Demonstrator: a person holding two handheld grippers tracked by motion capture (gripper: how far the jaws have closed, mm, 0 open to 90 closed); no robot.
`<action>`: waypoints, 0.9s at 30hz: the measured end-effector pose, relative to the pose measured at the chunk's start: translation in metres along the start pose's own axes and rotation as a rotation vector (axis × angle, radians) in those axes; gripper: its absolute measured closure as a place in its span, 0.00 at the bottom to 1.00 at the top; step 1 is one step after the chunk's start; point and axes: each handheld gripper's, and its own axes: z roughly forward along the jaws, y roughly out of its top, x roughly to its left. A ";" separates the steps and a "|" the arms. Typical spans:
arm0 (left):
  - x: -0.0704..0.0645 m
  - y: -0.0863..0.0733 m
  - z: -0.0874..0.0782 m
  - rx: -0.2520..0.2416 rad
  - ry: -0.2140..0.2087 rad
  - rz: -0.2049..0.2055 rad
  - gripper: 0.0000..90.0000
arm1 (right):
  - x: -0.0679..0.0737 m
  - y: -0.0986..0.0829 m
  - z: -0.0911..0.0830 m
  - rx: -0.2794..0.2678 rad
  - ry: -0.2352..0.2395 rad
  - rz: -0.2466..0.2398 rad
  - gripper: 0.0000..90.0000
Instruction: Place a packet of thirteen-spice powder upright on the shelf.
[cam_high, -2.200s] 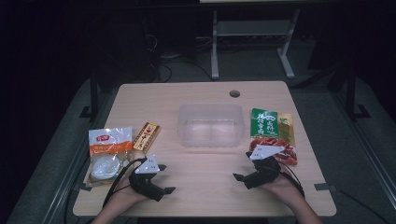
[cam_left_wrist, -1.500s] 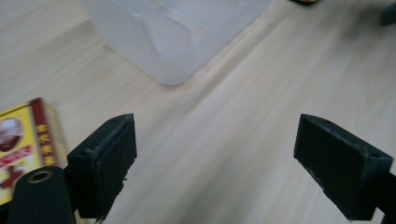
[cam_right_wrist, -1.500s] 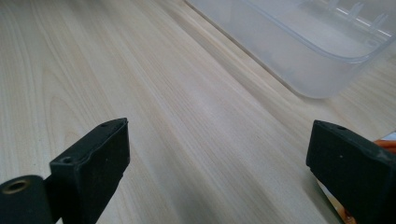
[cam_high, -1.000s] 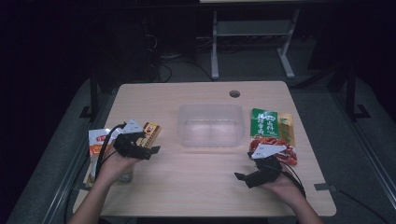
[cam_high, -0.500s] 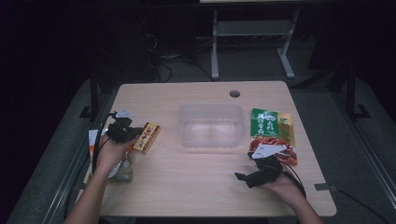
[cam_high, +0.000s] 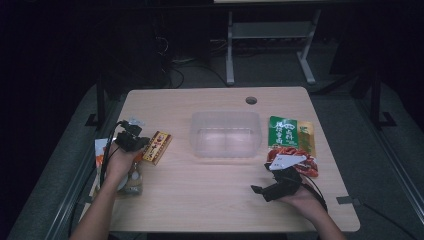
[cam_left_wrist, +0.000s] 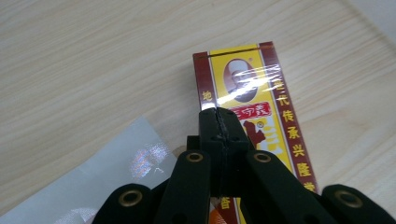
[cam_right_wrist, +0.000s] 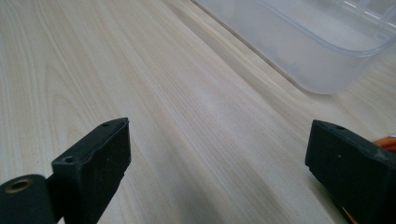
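Observation:
A red and yellow box with a portrait on it lies flat at the table's left; the left gripper view shows its wrapped top. My left gripper hovers at the box's near end, and its jaws are shut together with nothing between them. My right gripper rests near the front right of the table, open wide over bare wood. It points toward a clear plastic container in the middle, whose corner lies ahead of the jaws.
A white and orange bag with a glossy corner lies under my left hand. Green, yellow and red packets sit at the right, just behind my right gripper. A round hole marks the far edge.
My left gripper has moved from the table's front edge back and to the left, over the white bag to the box's near end. The right gripper has stayed put.

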 end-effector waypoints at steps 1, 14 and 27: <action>0.000 0.000 0.001 0.004 0.003 0.002 1.00 | 0.000 0.000 0.000 0.000 0.001 -0.001 0.07; 0.005 -0.003 0.016 0.038 0.033 -0.007 1.00 | 0.000 0.000 0.000 0.002 0.003 0.000 0.07; -0.015 0.000 0.027 0.064 -0.027 0.061 1.00 | 0.000 0.000 0.000 0.002 0.005 0.002 0.07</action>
